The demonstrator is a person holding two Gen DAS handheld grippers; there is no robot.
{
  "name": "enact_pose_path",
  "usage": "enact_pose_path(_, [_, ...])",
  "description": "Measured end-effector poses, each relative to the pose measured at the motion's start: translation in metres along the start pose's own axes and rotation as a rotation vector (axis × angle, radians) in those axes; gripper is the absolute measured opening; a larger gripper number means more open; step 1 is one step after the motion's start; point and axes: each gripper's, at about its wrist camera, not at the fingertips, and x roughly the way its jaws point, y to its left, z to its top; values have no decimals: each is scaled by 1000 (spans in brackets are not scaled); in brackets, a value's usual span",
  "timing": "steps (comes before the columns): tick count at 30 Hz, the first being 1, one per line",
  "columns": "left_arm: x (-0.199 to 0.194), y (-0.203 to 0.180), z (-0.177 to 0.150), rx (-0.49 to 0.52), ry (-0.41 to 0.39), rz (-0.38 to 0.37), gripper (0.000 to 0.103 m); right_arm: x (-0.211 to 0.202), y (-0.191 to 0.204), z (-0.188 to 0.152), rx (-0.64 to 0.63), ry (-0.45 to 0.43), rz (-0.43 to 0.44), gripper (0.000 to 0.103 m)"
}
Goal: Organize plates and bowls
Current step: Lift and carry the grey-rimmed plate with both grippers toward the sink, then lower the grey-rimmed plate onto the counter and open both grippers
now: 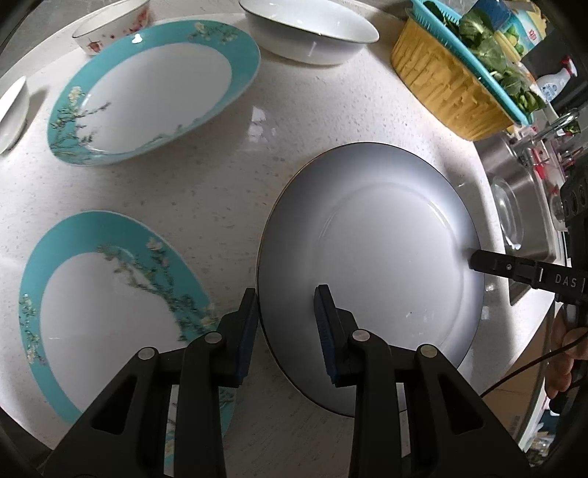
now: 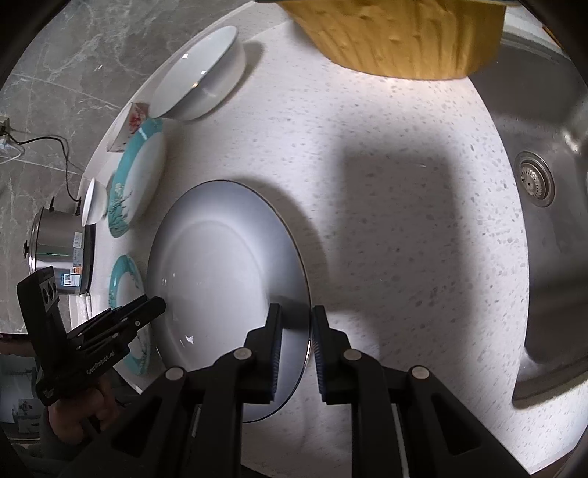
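White plate (image 1: 371, 272) sits flat on the speckled bench (image 1: 228, 176), just beside the sink (image 2: 544, 184). All places below are relative to that plate.

Left hand-held gripper (image 1: 286, 316): fingers spread, straddling the plate's near-left rim, one pad outside the rim, the other over the plate. Pads don't visibly press, so no grip. Right hand-held gripper (image 2: 297, 342): fingers narrowly apart, straddling the plate's rim on the sink side; the rim edge runs in the gap btwn pads, contact hard to make out. From the left wrist view only one fingertip of it shows at the plate's far-right edge, rest cut off by the frame.

Left of the plate: two teal plates (image 1: 110, 301) (image 1: 154, 88), the nearer partly hidden by the left gripper's body. Beyond those, a floral bowl (image 1: 114, 25) and a white bowl (image 1: 308, 29), both cut off at the top edge; another small bowl (image 1: 13, 110) is cut at the left edge. Behind-right of the plate: yellow basin (image 1: 444, 84) with a teal basket of greens (image 1: 488, 59) on top. Steel pot (image 2: 58, 231) far left, blurred.
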Motion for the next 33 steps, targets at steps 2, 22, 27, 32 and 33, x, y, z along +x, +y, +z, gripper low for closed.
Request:
enact_pose_path(2, [4,-2,0,3,6,5,28,3,-4,1,4,6,-3,18])
enact_pose_path(22, [8,-22,1,57,-31,62,30,3,0,-1,-79,-37,-115,22])
enact_pose_path(27, [9,-18,0,47,-42,42,30,2,1,-3,-85,-52,-132,23])
enact_pose_path(32, [9,-16,1,44,-43,29,30,3,1,-2,-85,-68,-133,23])
enact_pose_path(33, [8,-16,1,51,-44,31,30,3,1,-2,-86,-71,-132,23])
